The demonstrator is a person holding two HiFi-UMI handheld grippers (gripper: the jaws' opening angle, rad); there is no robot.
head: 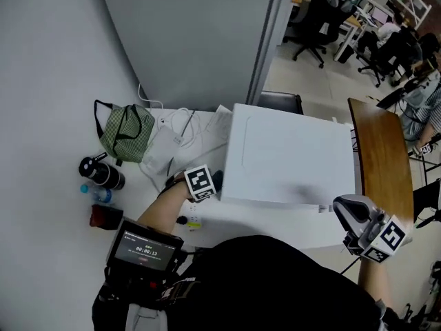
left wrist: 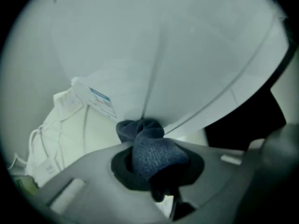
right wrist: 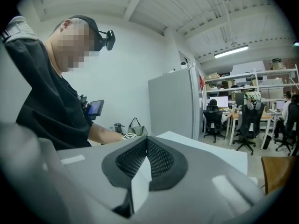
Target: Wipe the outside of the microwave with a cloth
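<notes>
The white microwave (head: 289,164) stands on a white table (head: 207,223). My left gripper (head: 213,182) is at its left side, shut on a dark blue-grey cloth (left wrist: 152,148). In the left gripper view the bunched cloth touches the microwave's white side wall (left wrist: 187,55) near a lower seam. My right gripper (head: 342,209) hovers off the microwave's front right corner, apart from it. Its black ribbed pads (right wrist: 161,160) meet with nothing between them, and the microwave's top (right wrist: 210,153) shows beyond them.
A green striped bag (head: 125,131), a black bottle (head: 102,173), a small water bottle (head: 96,193) and a red object (head: 105,216) sit at the table's left. Papers and cables (head: 172,136) lie beside the microwave. A wooden desk (head: 379,157) is to the right and a grey partition (head: 186,40) behind.
</notes>
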